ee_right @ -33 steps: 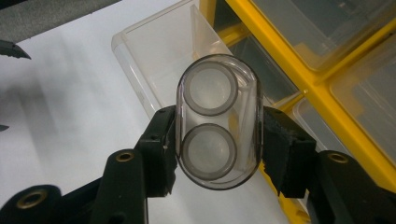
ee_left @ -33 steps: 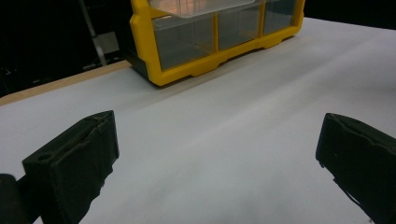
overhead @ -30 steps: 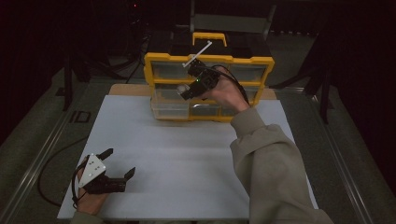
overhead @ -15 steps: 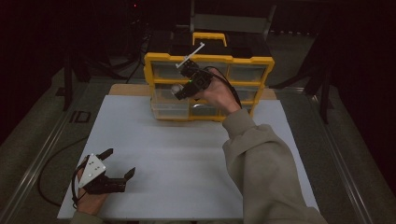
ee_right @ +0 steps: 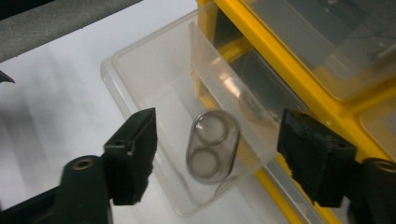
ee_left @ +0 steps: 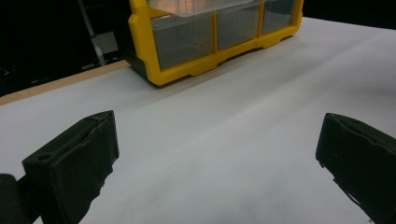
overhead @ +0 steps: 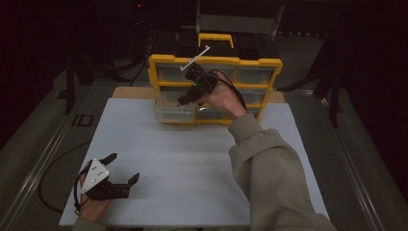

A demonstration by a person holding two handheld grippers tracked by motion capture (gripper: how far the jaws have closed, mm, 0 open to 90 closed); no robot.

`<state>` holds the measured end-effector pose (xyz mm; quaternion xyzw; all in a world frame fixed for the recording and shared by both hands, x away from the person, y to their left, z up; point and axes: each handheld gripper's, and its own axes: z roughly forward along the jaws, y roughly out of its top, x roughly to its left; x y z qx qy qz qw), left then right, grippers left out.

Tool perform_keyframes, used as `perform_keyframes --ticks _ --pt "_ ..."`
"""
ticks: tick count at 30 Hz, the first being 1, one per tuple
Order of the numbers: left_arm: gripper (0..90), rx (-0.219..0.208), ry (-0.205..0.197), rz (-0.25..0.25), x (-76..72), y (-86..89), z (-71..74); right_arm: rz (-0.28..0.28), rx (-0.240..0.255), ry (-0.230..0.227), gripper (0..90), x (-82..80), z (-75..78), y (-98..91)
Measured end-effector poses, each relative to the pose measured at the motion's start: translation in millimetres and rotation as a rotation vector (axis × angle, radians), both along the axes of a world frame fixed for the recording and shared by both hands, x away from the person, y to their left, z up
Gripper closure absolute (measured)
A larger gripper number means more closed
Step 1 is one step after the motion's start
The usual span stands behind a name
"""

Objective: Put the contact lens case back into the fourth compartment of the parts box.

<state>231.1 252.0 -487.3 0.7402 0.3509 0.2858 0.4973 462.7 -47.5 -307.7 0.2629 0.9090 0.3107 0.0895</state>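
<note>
Right gripper (ee_right: 217,149) jaws have just opened over the pulled-out drawer (ee_right: 154,93), nothing between them; left gripper (overhead: 122,171) gapes on the white board (overhead: 192,159); dark room

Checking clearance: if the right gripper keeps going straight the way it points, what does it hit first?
Likely the small clear two-ring piece lying in the pulled-out clear drawer. The right gripper, jaws just opened with nothing between them, points straight at it. Depth unclear.
</note>
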Motion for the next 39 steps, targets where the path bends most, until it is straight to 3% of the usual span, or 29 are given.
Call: perform_keyframes --ticks 4,12,17,21,23,29,33,37,39 --pt "0.1 0.0 -0.001 0.0 -0.1 -0.3 0.1 -0.013 0.006 -0.012 18.6 -4.8 1.7 -9.0" --pt "0.1 0.002 0.0 0.002 0.0 -1.0 0.1 -0.038 0.025 -0.035 13.3 -17.2 -2.4 -34.3" --pt "0.1 0.003 0.003 0.003 0.2 -1.4 0.0 -0.059 0.04 -0.065 10.5 -33.3 -13.8 -55.0" --pt "0.1 0.002 0.004 0.005 0.4 -1.4 0.0 -0.102 0.08 -0.083 9.9 -47.9 -22.1 -73.3" --pt "0.1 0.0 0.004 0.006 0.5 -1.3 0.2 -0.132 0.108 -0.11 9.5 -59.9 -31.6 -87.5" --pt "0.1 -0.004 0.006 0.015 0.9 -0.5 0.7 -0.159 0.132 -0.115 9.6 -79.5 -50.7 -110.2" --pt "0.1 -0.005 0.005 0.017 1.6 -0.3 0.9 -0.167 0.179 -0.121 9.6 -100.9 -67.9 -126.7" --pt "0.1 -0.014 0.003 0.024 1.7 0.2 1.8 -0.191 0.189 -0.146 9.5 -126.8 -92.1 -144.3" --pt "0.1 -0.018 0.002 0.029 2.0 1.0 2.1 -0.2 0.201 -0.142 9.6 -131.6 -96.2 -148.0"
